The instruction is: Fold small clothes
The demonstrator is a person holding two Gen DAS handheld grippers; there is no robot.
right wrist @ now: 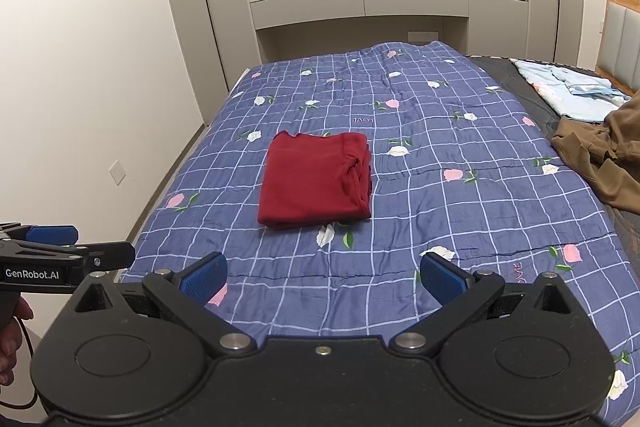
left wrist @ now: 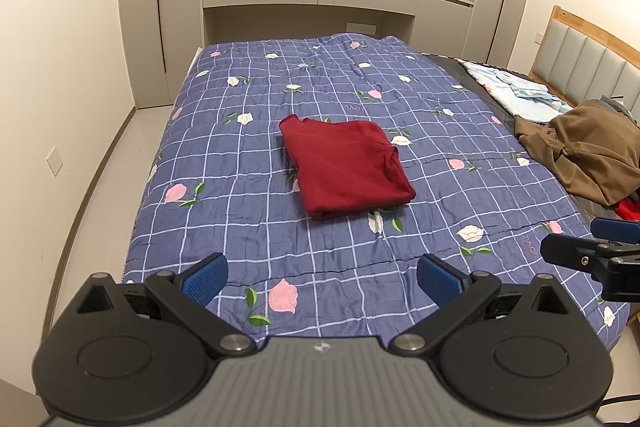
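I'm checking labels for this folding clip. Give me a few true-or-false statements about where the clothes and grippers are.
1. The red garment lies folded on the blue floral quilt. True.
2. The left gripper is shut on the red garment. False: it is open, holds nothing, and is well short of the garment.
3. A brown garment lies crumpled near the headboard. True.
4. The right gripper grips the quilt. False: its fingers are spread apart above it.
5. The brown garment is neatly folded. False: it is bunched up.
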